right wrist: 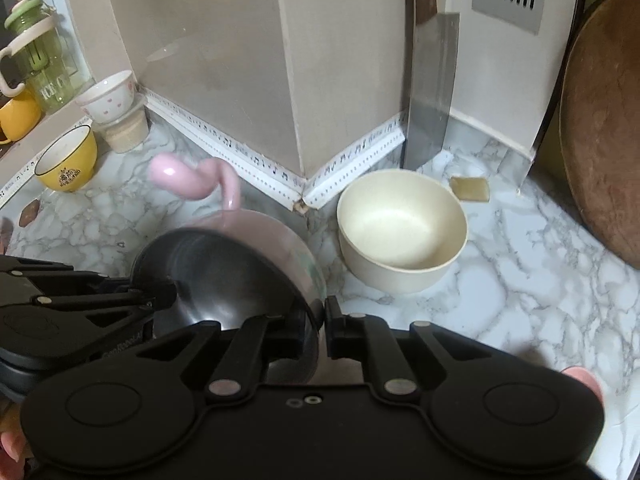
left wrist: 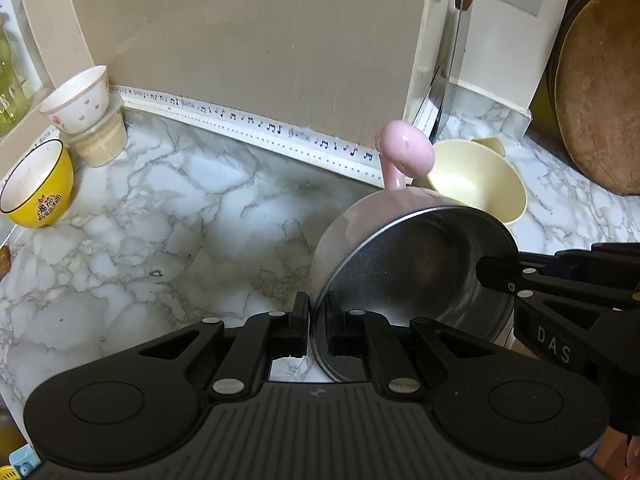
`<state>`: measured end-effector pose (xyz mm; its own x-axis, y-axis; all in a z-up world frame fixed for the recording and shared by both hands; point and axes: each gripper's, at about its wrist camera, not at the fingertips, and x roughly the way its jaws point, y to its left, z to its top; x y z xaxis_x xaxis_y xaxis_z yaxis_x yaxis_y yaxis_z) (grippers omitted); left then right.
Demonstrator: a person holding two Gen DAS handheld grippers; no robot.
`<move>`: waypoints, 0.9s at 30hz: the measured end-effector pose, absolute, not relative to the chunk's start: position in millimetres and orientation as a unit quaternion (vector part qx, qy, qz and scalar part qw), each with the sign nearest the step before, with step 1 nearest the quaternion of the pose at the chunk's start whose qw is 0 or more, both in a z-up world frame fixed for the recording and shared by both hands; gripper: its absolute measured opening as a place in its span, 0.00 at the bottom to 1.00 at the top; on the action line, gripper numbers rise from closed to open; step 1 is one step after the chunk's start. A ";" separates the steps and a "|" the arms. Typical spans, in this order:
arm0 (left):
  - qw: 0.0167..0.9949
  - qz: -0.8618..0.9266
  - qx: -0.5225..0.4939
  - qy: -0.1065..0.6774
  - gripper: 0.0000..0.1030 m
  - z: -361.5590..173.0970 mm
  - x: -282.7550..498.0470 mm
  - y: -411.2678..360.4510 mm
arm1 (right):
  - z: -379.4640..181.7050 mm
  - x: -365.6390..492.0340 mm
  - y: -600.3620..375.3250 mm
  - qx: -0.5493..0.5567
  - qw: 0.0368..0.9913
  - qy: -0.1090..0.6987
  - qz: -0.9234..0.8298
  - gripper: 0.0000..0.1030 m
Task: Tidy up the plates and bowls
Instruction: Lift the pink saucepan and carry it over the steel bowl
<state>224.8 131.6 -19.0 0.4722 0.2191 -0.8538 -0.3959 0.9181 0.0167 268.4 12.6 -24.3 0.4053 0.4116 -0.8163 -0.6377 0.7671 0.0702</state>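
A small pink pot with a dark metal inside and a pink handle is held tilted above the marble counter. My left gripper is shut on its near rim. My right gripper is shut on the opposite rim of the pot; it also shows in the left wrist view. A cream bowl stands upright behind the pot, also seen in the left wrist view. A yellow bowl and a white heart-patterned bowl on a beige cup stand at the left.
A beige wall corner with music-note trim backs the counter. A cleaver blade leans at the back. A round wooden board leans at the right. A green bottle and yellow mug sit on the left ledge.
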 end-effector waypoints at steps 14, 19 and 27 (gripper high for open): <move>0.875 0.164 -0.086 0.448 0.07 36.0 185.6 126.5 | 16.6 244.4 -3.4 -0.094 0.838 0.426 0.327 0.09; 0.878 0.162 -0.084 0.442 0.07 52.2 157.9 124.3 | 36.6 222.4 -5.2 -0.098 0.837 0.415 0.342 0.09; 0.866 0.159 -0.101 0.464 0.07 55.5 107.6 127.9 | 43.5 184.5 -1.9 -0.111 0.820 0.426 0.367 0.09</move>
